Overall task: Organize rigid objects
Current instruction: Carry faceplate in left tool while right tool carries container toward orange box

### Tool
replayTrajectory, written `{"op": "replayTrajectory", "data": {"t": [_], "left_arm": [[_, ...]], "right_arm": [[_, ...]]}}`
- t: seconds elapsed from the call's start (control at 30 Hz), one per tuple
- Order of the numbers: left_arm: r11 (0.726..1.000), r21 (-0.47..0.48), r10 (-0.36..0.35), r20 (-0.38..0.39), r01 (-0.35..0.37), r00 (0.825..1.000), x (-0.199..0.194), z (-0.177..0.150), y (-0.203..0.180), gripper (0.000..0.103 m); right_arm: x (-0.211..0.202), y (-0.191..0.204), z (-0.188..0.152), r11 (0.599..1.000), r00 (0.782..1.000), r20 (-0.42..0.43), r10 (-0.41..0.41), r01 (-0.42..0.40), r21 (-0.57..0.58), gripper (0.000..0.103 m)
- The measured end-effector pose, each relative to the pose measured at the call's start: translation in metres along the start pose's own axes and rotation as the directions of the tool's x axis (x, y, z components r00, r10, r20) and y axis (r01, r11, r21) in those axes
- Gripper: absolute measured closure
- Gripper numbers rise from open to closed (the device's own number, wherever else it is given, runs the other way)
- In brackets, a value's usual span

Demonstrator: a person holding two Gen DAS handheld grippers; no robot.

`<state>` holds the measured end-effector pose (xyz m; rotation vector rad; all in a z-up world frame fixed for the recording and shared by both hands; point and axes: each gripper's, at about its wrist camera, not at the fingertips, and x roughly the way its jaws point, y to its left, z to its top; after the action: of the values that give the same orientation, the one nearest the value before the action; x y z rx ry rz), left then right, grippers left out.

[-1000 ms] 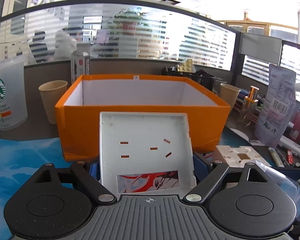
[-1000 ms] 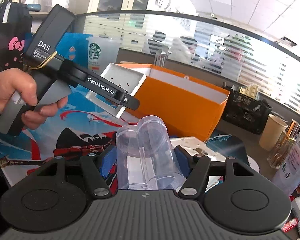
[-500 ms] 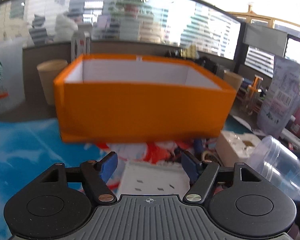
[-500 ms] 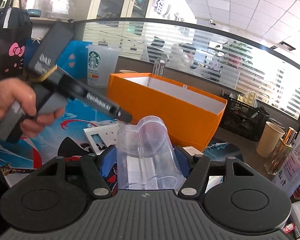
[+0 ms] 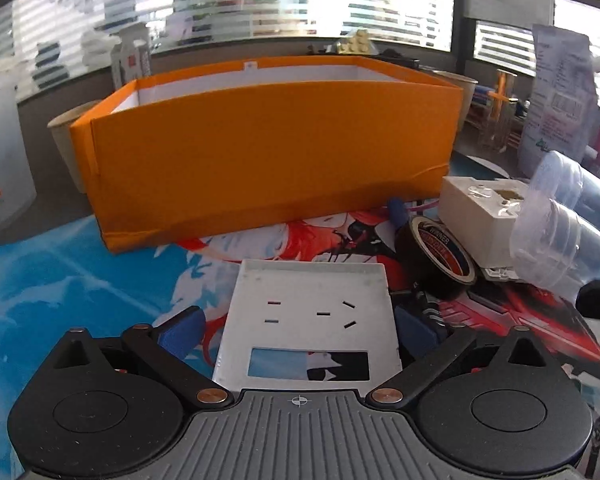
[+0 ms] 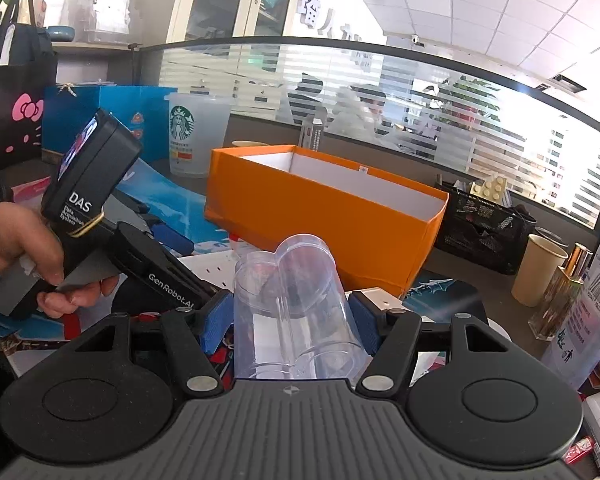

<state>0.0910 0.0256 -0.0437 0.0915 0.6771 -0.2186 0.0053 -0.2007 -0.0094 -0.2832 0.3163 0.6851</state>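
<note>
White square plastic socket plate (image 5: 310, 316) lies flat on the printed mat between the left gripper (image 5: 296, 330) fingers, spread apart. Right gripper (image 6: 292, 316) is clamped on a clear heart-shaped plastic tube (image 6: 296, 304) (orange cardboard box (image 5: 268, 152) behind).

Handheld grippers: appearance

Right gripper (image 6: 291, 316): matte black linkages, blue finger pads (image 6: 216, 320), silver pivot screws, ribbed grey housing. Left gripper (image 5: 296, 330) matches; its body bears white "DAS" and "GenRobot.AI" lettering. Bare-skinned left hand (image 6: 18, 258).

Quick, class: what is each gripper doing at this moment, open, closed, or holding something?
Left gripper: open around the white socket faceplate, not clamping it.
Right gripper: shut on the clear heart-shaped plastic container.
</note>
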Motion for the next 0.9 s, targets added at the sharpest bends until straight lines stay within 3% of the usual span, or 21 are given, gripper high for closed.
{"op": "replayTrajectory", "data": {"t": [0.33,0.9], "left_arm": [[1.0,-0.002,-0.019,0.028,0.019,0.999,-0.01,0.004,-0.009,0.016],[0.998,-0.051,0.032,0.182,-0.023,0.983,-0.057,0.042,0.007,0.015]], "right_arm": [[-0.002,-0.001,0.003,1.0,1.0,0.015,-0.011,0.011,0.002,0.043],[-0.004,-0.005,0.026,0.999,0.998,0.065,-0.021,0.024,-0.04,0.043]]}}
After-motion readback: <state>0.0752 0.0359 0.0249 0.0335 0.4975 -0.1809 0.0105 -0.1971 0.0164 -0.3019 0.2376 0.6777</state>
